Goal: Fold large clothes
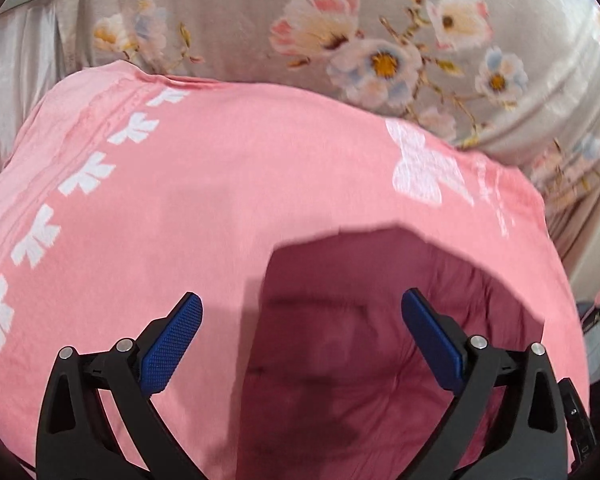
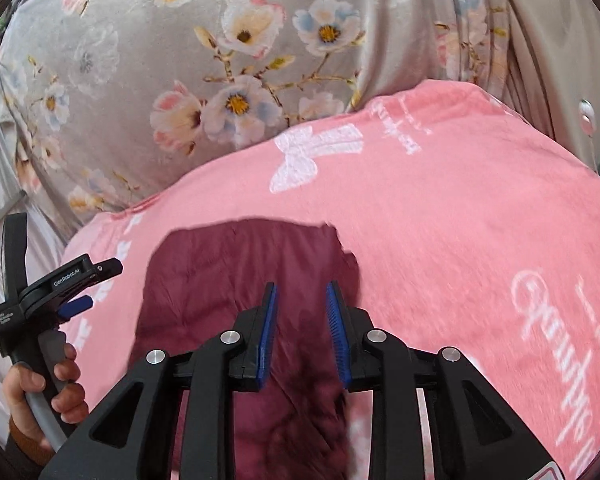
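A large pink garment with white bow prints and white lettering lies spread flat; it also fills the right wrist view. A dark maroon cloth lies on top of it, also seen in the right wrist view. My left gripper hovers over the maroon cloth's edge, jaws wide open and empty. My right gripper is over the maroon cloth, jaws a small gap apart, nothing between them. The left gripper also shows in the right wrist view, held in a hand at the left.
A grey bedsheet with flower print lies under the clothes and reaches to the far side; it also shows in the right wrist view. A pale surface shows at the left edge.
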Available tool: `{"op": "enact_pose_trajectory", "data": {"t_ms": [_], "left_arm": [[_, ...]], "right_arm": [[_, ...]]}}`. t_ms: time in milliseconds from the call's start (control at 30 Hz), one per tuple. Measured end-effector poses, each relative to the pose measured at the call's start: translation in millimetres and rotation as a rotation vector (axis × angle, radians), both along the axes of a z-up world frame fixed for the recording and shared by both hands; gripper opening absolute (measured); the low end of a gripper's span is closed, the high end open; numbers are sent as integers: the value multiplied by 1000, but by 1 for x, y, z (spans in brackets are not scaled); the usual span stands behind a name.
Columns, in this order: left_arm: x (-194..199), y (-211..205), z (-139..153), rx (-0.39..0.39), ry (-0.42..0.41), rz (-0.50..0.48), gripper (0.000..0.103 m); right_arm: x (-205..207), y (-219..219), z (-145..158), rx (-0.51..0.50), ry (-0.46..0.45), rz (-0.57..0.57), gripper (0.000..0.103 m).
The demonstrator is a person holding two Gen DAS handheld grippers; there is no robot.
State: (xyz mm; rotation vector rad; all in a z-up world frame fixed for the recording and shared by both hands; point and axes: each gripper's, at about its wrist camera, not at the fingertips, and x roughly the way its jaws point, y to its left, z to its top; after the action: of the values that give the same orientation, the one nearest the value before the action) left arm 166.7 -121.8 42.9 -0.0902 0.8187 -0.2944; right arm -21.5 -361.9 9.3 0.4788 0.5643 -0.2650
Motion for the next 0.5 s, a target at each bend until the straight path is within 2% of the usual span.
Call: {"op": "enact_pose_trajectory", "data": {"t_ms": [133,233,400,433,500], "left_arm": [[17,-15,5,28,3,14,97],[30,-32,-10,51,44,-2,97],[44,-55,-42,98,92,-20,97],[46,-59,-49,104,97,-23,97],[47,-63,-60,107,99,-23,98]], "right_arm": [[50,3,7,-44,50,24,25],[80,5,0,-65,104,23,25],[108,-4,-35,-81,201,-7,22],[110,-6,-39,-78,206,-12,19],[112,-13,-50,-57,212,-20,18]]}}
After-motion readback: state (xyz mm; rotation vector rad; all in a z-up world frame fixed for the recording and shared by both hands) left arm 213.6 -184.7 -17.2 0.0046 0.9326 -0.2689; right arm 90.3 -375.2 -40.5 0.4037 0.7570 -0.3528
